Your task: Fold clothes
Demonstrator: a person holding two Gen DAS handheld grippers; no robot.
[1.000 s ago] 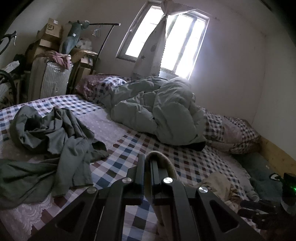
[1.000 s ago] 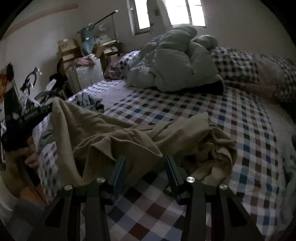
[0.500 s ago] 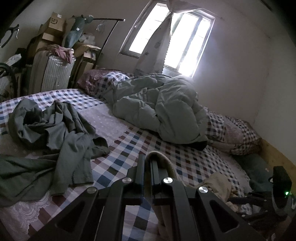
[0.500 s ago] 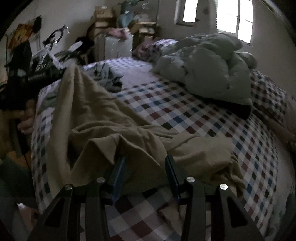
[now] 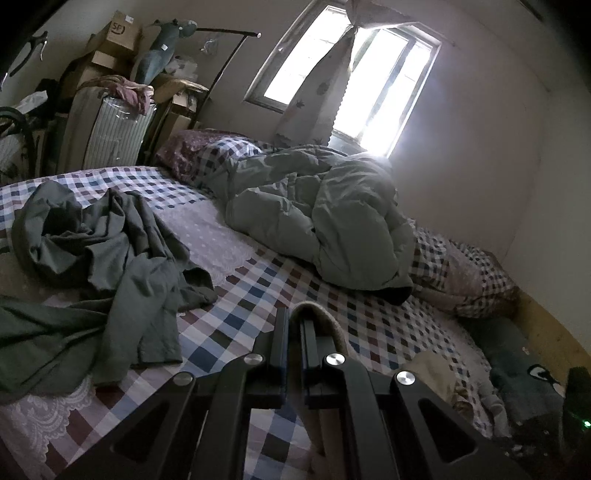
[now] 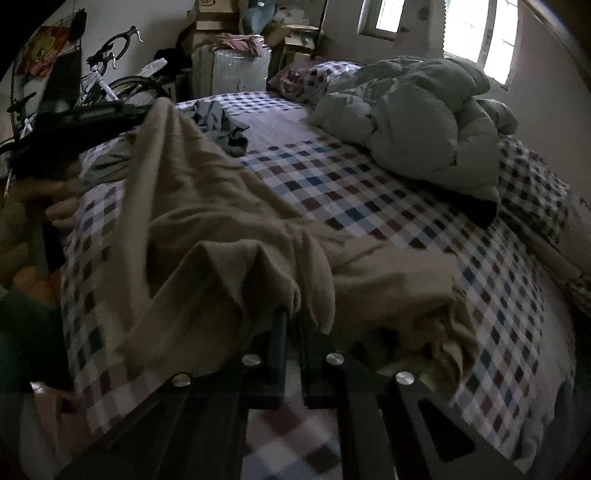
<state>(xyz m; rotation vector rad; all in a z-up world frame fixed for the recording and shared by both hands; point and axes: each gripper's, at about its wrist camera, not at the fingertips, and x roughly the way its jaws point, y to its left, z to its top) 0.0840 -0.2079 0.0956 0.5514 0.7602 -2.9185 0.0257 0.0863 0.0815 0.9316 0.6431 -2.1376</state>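
A tan garment (image 6: 207, 221) lies spread and bunched over the checkered bed (image 6: 332, 177). My left gripper (image 5: 293, 325) is shut on an edge of the tan garment (image 5: 325, 325), which hangs down between its fingers. My right gripper (image 6: 291, 321) is shut on a fold of the same garment near the bed's front edge. The left gripper shows in the right wrist view (image 6: 92, 118), holding the garment's far corner up at the left. A dark green garment (image 5: 103, 258) lies crumpled on the left of the bed.
A pale green duvet (image 5: 321, 218) is heaped at the head of the bed by the pillows (image 5: 469, 273). A suitcase (image 5: 114, 136), boxes (image 5: 118, 33) and a bicycle (image 6: 107, 74) stand beyond the bed. A window (image 5: 351, 70) is behind.
My right gripper was open over the tan garment and has now closed on a fold of it. The right view swung toward the left. The left gripper kept its hold.
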